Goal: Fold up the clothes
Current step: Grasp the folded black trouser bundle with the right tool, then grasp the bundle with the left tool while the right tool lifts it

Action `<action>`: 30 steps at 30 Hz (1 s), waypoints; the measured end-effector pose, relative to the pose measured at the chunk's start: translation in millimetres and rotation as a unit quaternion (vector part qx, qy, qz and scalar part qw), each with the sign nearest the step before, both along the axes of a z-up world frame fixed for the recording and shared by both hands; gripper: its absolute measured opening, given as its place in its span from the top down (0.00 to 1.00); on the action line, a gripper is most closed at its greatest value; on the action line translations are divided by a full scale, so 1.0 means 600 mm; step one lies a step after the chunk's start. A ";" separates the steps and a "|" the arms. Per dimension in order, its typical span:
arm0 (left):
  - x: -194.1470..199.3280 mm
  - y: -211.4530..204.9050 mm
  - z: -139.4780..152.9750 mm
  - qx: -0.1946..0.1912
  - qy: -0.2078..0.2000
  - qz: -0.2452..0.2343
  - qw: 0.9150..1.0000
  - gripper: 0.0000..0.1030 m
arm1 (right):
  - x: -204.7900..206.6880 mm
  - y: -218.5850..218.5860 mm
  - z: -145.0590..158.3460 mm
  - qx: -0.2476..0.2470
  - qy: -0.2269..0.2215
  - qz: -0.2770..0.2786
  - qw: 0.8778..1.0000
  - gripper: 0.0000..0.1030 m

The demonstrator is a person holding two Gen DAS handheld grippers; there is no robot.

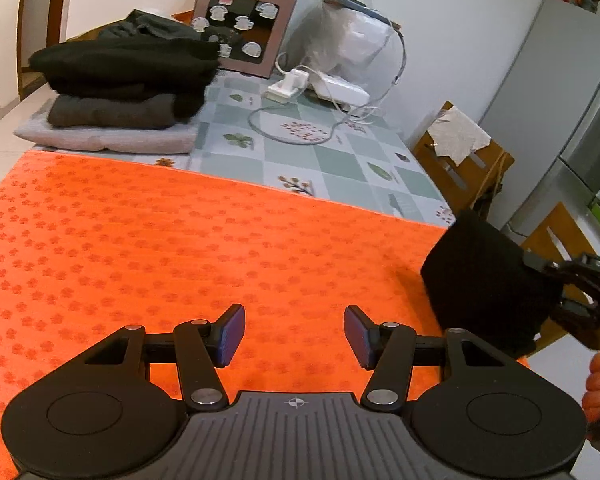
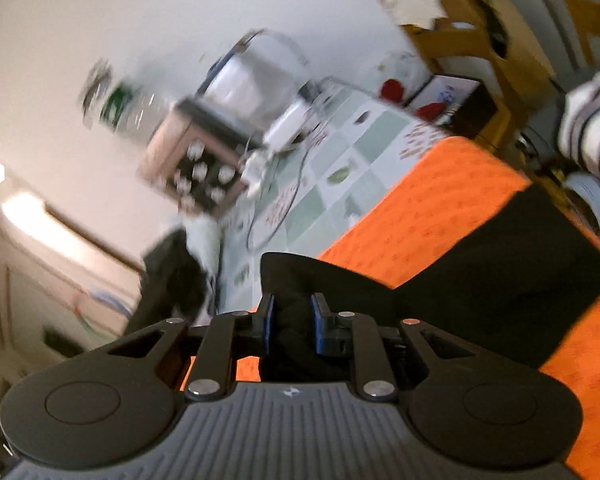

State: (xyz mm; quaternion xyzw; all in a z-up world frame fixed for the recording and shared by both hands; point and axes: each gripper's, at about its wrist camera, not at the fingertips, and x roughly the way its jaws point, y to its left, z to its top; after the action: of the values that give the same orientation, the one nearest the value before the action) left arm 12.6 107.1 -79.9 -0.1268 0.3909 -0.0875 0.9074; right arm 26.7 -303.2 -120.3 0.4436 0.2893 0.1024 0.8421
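A stack of folded dark and grey clothes (image 1: 120, 92) sits at the far corner of the desk beyond the orange patterned mat (image 1: 180, 248). The right tool (image 2: 291, 328) is clamped on a black knitted garment (image 1: 488, 284) at the mat's right edge, still unfolded. The left tool (image 1: 294, 336) hovers with jaws apart over the mat's bare, roomy centre.

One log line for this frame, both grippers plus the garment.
left gripper: open, empty | right gripper: shut on black garment | orange mat: bare centre
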 end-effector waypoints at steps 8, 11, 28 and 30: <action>0.021 -0.096 0.009 0.015 -0.006 -0.029 0.999 0.44 | -0.028 -0.145 -0.101 0.139 0.034 -0.088 0.986 0.79; 0.033 -0.124 0.010 0.012 0.000 -0.040 0.999 0.44 | -0.028 -0.168 -0.119 0.120 0.046 -0.095 0.987 0.79; 0.139 -0.286 -0.060 -0.038 0.089 -0.134 0.986 0.38 | 0.022 -0.201 -0.079 -0.078 0.065 0.026 0.994 0.57; 0.143 -0.298 -0.066 -0.033 0.095 -0.144 0.984 0.36 | 0.026 -0.200 -0.080 -0.074 0.068 0.046 0.994 0.71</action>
State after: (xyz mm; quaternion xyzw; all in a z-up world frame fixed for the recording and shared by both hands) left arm 98.2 -72.0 -119.6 -0.1062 0.4864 -0.2177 0.8395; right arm 42.6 -423.3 -168.0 0.3722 0.3731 0.0892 0.8452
